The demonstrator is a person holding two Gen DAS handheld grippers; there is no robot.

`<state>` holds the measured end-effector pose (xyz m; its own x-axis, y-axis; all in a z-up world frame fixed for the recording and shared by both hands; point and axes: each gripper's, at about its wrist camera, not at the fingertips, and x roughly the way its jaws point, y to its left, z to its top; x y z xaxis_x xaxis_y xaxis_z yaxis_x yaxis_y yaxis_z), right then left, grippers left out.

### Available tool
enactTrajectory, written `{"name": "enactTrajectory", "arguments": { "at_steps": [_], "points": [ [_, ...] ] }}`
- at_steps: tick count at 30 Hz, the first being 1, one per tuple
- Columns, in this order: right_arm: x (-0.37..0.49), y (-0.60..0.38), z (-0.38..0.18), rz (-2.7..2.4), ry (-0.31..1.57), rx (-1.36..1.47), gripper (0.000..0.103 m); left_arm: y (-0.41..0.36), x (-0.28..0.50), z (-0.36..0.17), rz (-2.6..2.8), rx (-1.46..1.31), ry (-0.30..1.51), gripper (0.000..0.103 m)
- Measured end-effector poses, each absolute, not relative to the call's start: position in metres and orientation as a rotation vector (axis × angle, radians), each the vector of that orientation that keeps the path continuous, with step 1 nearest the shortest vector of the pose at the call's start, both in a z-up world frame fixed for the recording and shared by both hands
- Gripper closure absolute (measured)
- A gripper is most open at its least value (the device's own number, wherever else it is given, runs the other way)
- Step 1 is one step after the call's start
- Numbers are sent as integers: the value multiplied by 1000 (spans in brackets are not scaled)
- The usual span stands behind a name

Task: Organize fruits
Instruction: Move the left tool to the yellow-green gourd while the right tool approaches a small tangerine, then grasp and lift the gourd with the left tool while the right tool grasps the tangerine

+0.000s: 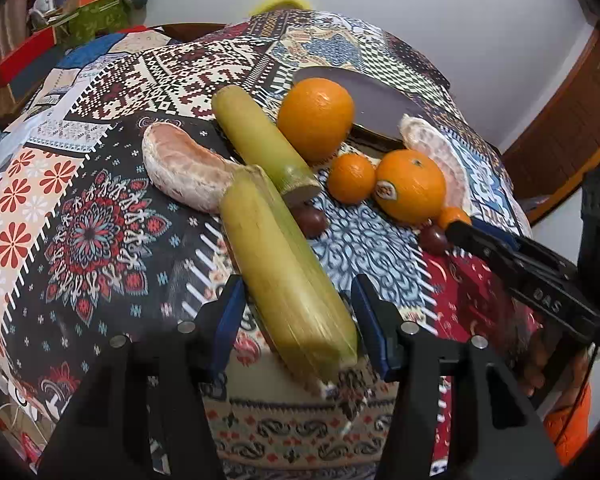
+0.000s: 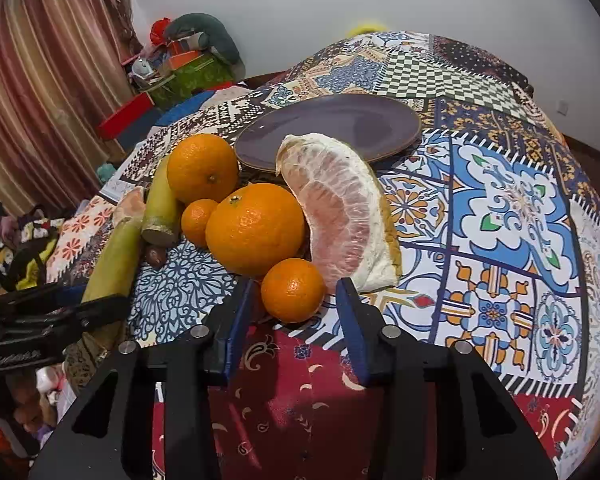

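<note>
My left gripper (image 1: 298,312) is open, its fingers on either side of the near sugarcane piece (image 1: 284,272), not closed on it. A second sugarcane piece (image 1: 260,136) lies behind, beside a pomelo segment (image 1: 184,164). My right gripper (image 2: 292,312) is open around a small tangerine (image 2: 293,290), apart from it. Behind it lie a big orange (image 2: 256,228), another orange (image 2: 202,168), a small tangerine (image 2: 198,222) and a pomelo segment (image 2: 340,216). A purple plate (image 2: 360,120) stands empty at the back. The right gripper also shows in the left wrist view (image 1: 460,226).
The table wears a patterned patchwork cloth (image 2: 500,200). Two dark dates (image 1: 310,220) (image 1: 434,238) lie among the fruit. Boxes and clutter (image 2: 180,68) stand behind the table at the left, by a curtain. The table's front edge is right under both grippers.
</note>
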<state>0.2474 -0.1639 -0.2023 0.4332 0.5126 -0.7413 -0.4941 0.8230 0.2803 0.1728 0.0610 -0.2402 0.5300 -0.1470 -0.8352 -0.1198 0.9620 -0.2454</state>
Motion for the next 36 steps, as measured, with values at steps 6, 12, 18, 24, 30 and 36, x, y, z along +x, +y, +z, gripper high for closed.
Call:
{"name": "enactTrajectory", "arguments": {
  "at_steps": [6, 12, 18, 24, 30, 36],
  "points": [
    [247, -163, -202, 639, 929, 28, 71, 69, 188, -243, 30, -314, 1005, 49],
    [246, -165, -198, 626, 918, 27, 73, 72, 192, -244, 74, -320, 979, 54],
    [241, -171, -186, 607, 872, 14, 73, 74, 182, -236, 52, -332, 973, 63],
    [235, -175, -171, 599, 831, 17, 73, 65, 169, -220, 38, -281, 940, 66],
    [230, -179, -156, 588, 790, 26, 73, 62, 160, -199, 22, -271, 888, 67],
    [229, -183, -141, 576, 745, 30, 73, 54, 162, -176, -9, -254, 825, 67]
  ]
}}
